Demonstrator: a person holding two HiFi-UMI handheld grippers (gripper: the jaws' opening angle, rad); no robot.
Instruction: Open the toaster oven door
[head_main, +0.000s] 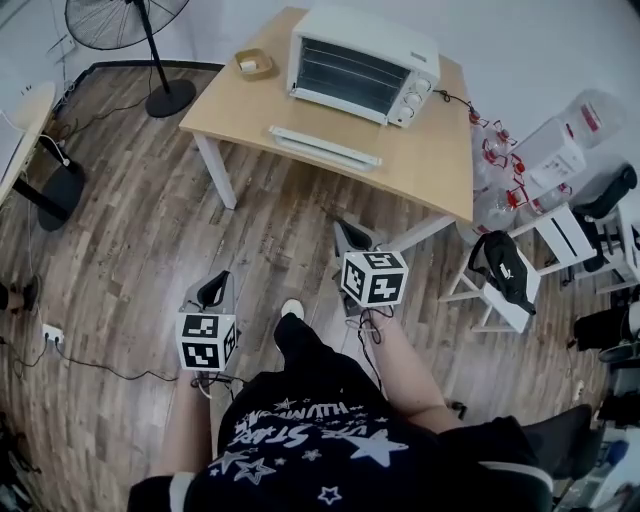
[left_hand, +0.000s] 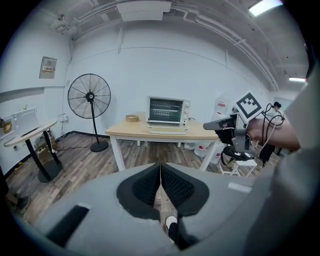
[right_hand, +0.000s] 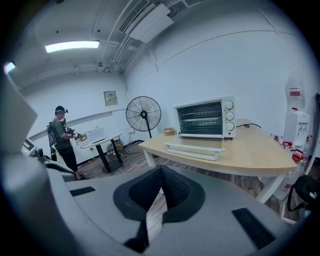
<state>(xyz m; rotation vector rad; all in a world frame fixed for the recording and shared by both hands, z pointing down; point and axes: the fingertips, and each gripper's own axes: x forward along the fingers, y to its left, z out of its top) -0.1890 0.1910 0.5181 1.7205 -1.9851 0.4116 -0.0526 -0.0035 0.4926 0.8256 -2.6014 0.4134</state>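
White toaster oven (head_main: 362, 62) stands on the table (head_main: 430, 150). A flat white piece (head_main: 325, 147) lies just in front of the oven: its dropped door or a loose tray, I cannot tell. Left claw (left_hand: 160, 172) and right claw (right_hand: 161, 172) are each pressed together on nothing, well apart from the oven. This fits walking up or stepping away. A door not yet down would need a spread claw at its handle.
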